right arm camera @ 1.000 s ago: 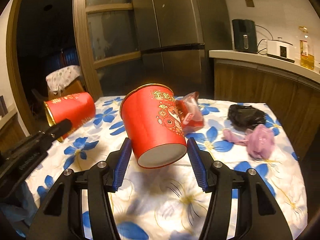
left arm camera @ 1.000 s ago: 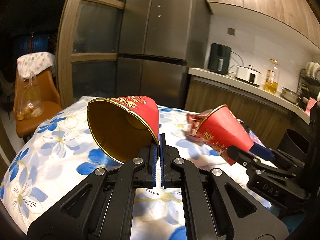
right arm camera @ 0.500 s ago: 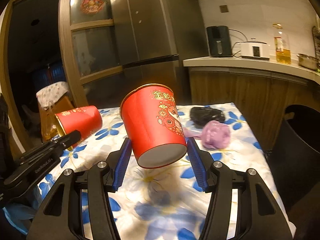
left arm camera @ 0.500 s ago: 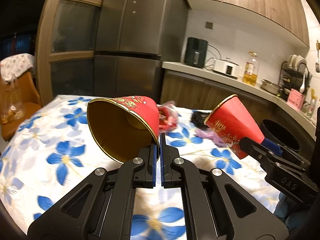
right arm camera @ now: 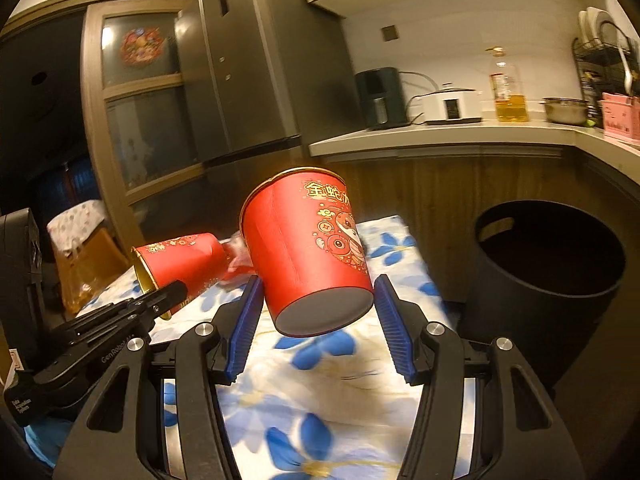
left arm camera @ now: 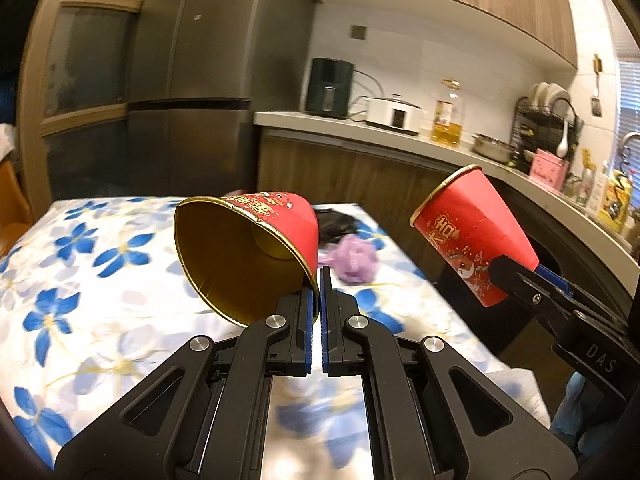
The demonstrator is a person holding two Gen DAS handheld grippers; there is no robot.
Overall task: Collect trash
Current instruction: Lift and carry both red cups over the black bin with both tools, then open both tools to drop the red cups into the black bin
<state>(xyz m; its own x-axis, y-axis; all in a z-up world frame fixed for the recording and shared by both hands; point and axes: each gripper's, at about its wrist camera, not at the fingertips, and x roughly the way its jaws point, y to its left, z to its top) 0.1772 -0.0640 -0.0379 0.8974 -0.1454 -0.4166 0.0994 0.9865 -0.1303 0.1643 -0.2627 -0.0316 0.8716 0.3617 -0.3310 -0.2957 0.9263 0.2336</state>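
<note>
Since the earlier frame both cups have been carried rightward along the flower-patterned surface, and a black bin has come fully into the right wrist view, beside the surface's right edge. The left gripper is closed, its fingers pinching the gold rim of the left cup, which is held on its side with its gold interior facing the camera. The right gripper is clamped around the base of the right cup, whose mouth is tilted up and away; this cup is held above the surface, just left of the bin. A purple crumpled bag and a black crumpled bag are seen lying at the far right end of the surface.
</note>
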